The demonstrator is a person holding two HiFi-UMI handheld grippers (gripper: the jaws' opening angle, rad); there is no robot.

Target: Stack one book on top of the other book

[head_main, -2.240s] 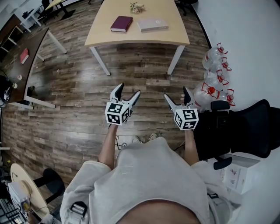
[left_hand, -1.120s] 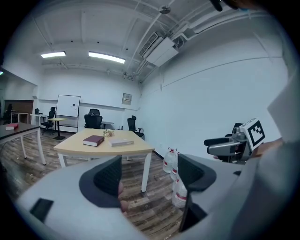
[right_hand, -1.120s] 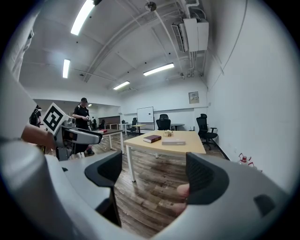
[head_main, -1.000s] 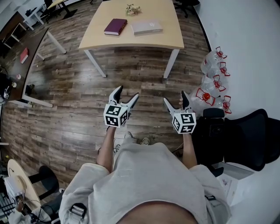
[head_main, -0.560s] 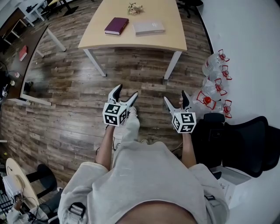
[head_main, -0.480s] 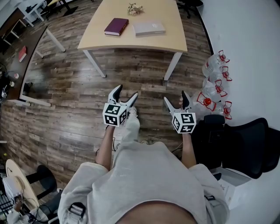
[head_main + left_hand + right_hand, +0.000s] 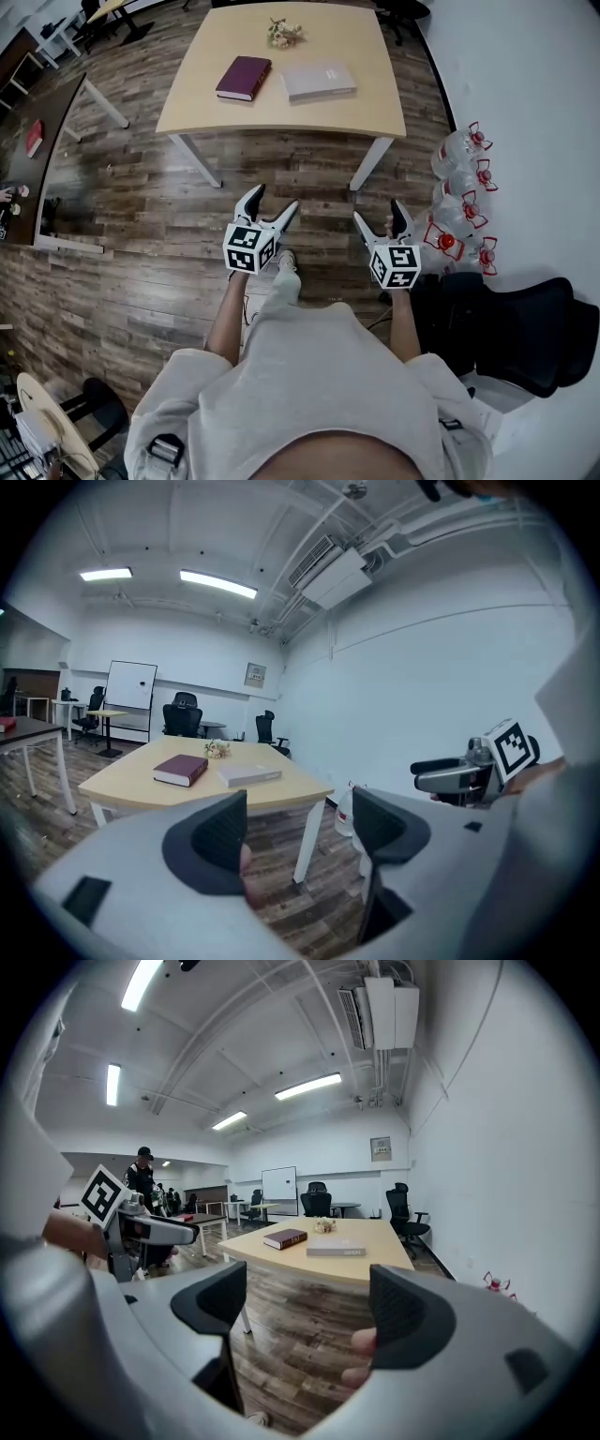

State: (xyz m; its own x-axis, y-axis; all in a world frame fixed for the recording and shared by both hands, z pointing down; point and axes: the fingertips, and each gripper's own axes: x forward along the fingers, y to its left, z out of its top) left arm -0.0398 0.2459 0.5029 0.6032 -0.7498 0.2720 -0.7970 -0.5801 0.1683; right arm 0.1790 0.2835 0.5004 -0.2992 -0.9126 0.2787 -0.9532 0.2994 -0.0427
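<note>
A dark red book (image 7: 244,77) and a pale grey book (image 7: 320,81) lie side by side, apart, on a light wooden table (image 7: 281,117) some way ahead of me. Both show in the left gripper view, the red book (image 7: 181,770) left of the grey book (image 7: 249,774), and in the right gripper view as the red book (image 7: 285,1238) and the grey book (image 7: 336,1251). My left gripper (image 7: 272,202) and right gripper (image 7: 380,215) hang over the wooden floor, well short of the table, both open and empty.
A small bunch of flowers (image 7: 283,34) sits at the table's far side. Several water jugs (image 7: 459,178) stand along the white wall at right, with a black office chair (image 7: 511,323) beside me. A dark desk (image 7: 47,159) stands at left. A person (image 7: 142,1180) stands far off.
The table and books have come nearer and lower in the head view as I walked toward them. Both grippers stayed open and level in front of me.
</note>
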